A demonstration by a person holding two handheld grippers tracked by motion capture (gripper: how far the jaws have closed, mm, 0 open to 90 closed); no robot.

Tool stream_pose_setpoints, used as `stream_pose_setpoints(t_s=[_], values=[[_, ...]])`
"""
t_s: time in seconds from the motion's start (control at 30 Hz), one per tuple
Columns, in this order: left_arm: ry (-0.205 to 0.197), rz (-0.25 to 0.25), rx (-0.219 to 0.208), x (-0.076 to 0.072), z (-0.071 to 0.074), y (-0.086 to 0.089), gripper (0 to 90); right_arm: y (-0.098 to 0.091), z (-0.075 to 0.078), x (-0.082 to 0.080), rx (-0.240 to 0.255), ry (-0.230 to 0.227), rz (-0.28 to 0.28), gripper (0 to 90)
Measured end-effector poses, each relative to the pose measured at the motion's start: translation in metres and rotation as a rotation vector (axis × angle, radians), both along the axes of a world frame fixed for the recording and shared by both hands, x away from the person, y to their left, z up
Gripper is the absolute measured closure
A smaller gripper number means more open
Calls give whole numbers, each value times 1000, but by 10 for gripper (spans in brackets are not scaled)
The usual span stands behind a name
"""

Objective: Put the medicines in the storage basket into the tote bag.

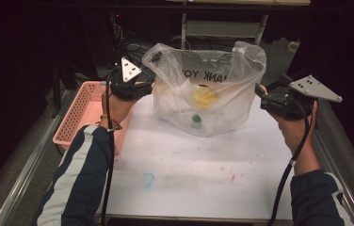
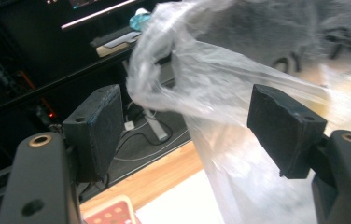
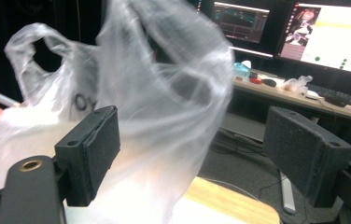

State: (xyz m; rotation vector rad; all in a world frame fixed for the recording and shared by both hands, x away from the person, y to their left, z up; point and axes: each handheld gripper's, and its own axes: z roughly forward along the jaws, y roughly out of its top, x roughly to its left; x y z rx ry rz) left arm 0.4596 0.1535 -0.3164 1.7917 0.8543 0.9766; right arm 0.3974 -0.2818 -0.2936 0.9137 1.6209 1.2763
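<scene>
A clear plastic bag [image 1: 203, 94] with black lettering stands at the back of the white table [image 1: 203, 165]. Inside it lie a yellow object [image 1: 204, 96] and something with a green cap [image 1: 196, 118]. My left gripper [image 1: 149, 87] is at the bag's left handle. In the left gripper view the gripper [image 2: 187, 126] is open; a handle of the bag [image 2: 220, 79] stretches between the jaws without the pads pressing on it. My right gripper [image 1: 260, 92] is at the bag's right side. The right gripper [image 3: 197, 158] is open too, with loose film of the bag [image 3: 155, 102] ahead of its jaws.
A pink perforated basket [image 1: 83, 113] sits at the table's left edge, under my left forearm. A small bluish ring [image 1: 148, 179] lies on the near part of the table. Monitors and a cluttered desk [image 3: 304, 88] stand beyond the table.
</scene>
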Motion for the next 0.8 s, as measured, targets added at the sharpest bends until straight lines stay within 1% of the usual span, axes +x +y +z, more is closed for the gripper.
stream_pose_setpoints(t_s=[0.07,0.13,0.2,0.3,0.33,0.37,0.4,0.47,0.5,0.57,0.6,0.7,0.73,0.8], values=[[-9,-12,7,-9,-6,1,251,1,-8,-2,12,6,5,193],[-5,-32,-2,-17,-13,3,250,3,-15,-4,10,14,5,192],[-18,-41,11,-24,-19,6,249,5,-22,-5,15,20,11,192],[-11,-50,12,-35,-29,10,223,8,-31,-6,21,40,18,187],[-16,-54,17,-38,-31,11,223,9,-34,-6,23,39,25,187],[-33,-58,25,-42,-33,13,223,10,-37,-7,19,37,25,187],[-37,-63,29,-46,-35,14,222,12,-39,-8,21,38,26,188],[-33,-77,25,-52,-40,15,197,14,-43,-9,27,47,42,191],[-38,-80,31,-55,-42,15,195,15,-45,-10,24,48,47,191],[-38,-102,42,-62,-48,16,195,18,-49,-12,22,53,53,191],[-37,-105,46,-65,-50,16,193,19,-51,-12,21,56,63,191],[-23,-115,34,-73,-59,18,173,23,-56,-16,16,67,79,191],[-13,-121,32,-76,-62,19,174,24,-57,-17,13,67,85,191],[-2,-125,59,-80,-65,20,173,28,-61,-21,14,77,97,191]])
